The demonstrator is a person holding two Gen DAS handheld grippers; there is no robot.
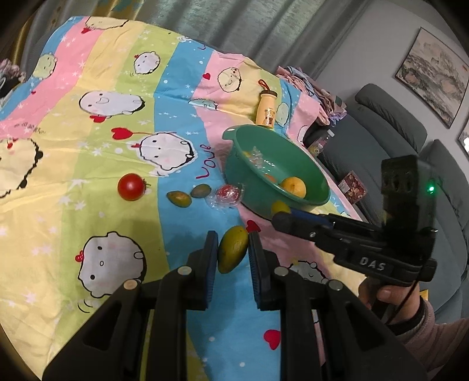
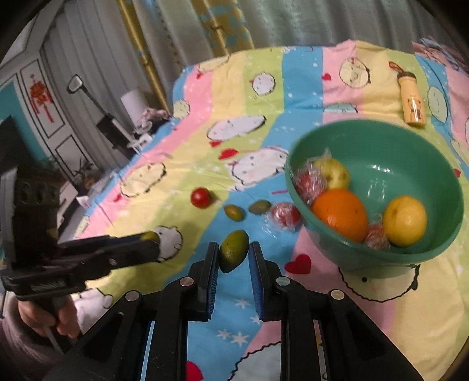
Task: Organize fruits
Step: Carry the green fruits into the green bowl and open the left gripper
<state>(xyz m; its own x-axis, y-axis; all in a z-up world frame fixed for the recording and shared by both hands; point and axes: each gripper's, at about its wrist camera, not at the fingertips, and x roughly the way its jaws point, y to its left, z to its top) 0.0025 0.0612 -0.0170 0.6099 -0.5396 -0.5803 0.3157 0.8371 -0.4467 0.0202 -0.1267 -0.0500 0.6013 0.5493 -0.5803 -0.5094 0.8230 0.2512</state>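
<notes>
Left gripper (image 1: 233, 236) jaws clamp a green mango (image 1: 232, 253). Right gripper (image 2: 233, 246) jaws clamp a second mango (image 2: 233, 255) near the green basin (image 2: 439, 164).

On the bedspread (image 2: 205, 123), a basin (image 2: 416, 140) sat right, holding an orange (image 2: 340, 214) left of a lemon (image 2: 404, 219). A bottle (image 2: 411, 99) lay behind it; a tomato (image 2: 201, 197) and two small mangoes (image 2: 234, 211) lay leftward.

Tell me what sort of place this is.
Most likely a home living room. A cartoon-print sheet covers the work surface, a grey sofa stands beside it under a framed landscape painting, and long curtains hang behind. A green basin holds fruit.
</notes>
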